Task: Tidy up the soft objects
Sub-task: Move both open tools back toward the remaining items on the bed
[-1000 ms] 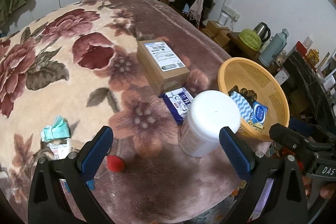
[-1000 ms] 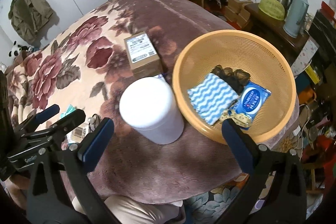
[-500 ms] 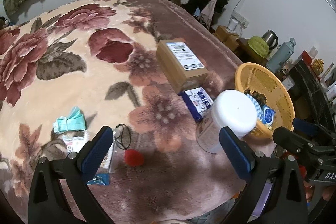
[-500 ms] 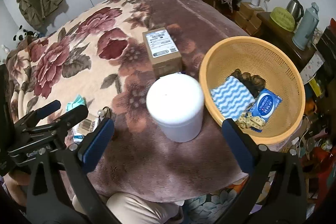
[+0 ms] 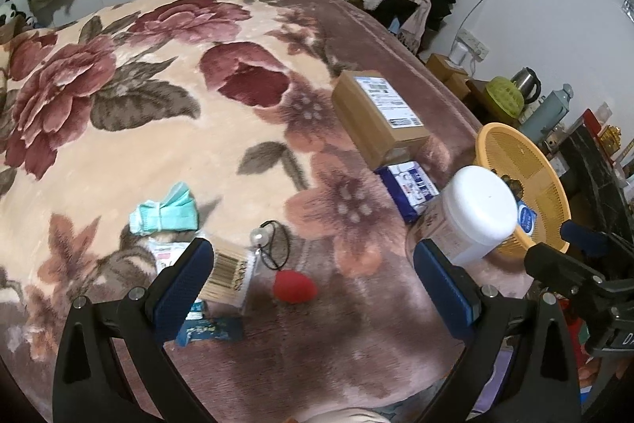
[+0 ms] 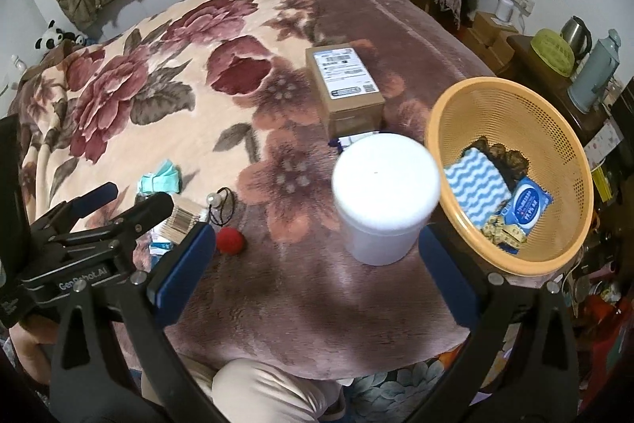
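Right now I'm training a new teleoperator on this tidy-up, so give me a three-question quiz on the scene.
1. True or false: the left gripper is holding something.
2. What lies in the orange basket? A) blue wavy cloth B) red sponge C) teal masks
3. What stands between the red sponge and the basket?

Key: 1 false, its fingers are apart and empty. 2 A. 3 the white-lidded jar.

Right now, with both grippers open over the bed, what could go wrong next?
The basket overhangs the bed edge; a nudge dropping items in might tip it. The tall white tub stands on soft blanket beside the basket and could topple if brushed. The cord lies against the red sponge, so grabbing one may drag the other.
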`<state>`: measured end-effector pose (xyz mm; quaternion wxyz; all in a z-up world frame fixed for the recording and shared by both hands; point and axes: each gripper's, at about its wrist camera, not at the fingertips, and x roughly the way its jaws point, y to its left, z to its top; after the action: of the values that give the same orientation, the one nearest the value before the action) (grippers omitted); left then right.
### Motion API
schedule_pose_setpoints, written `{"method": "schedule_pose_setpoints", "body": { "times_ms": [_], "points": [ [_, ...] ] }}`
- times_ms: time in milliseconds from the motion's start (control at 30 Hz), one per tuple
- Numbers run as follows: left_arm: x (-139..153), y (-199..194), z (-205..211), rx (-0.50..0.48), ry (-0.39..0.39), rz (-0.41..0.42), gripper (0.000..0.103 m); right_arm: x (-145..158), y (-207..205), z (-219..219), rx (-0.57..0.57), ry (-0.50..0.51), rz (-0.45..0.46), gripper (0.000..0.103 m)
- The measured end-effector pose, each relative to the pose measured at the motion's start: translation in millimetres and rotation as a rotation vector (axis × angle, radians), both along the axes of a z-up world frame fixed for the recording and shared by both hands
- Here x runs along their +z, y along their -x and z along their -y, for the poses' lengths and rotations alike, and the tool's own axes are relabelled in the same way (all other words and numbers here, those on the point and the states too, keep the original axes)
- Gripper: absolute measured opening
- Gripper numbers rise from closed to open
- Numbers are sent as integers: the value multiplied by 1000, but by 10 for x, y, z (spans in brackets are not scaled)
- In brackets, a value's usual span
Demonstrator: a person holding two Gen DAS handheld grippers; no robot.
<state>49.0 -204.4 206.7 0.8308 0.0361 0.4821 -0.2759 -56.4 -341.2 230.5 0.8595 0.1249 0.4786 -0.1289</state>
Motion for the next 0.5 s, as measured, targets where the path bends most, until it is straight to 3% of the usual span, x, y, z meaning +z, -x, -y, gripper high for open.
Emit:
{"method": "schedule_pose_setpoints", "body": {
  "times_ms": [500],
  "points": [
    [-233, -141, -484, 67, -17, -24, 101, -139, -200, -427, 69, 9, -37, 103]
  ]
}}
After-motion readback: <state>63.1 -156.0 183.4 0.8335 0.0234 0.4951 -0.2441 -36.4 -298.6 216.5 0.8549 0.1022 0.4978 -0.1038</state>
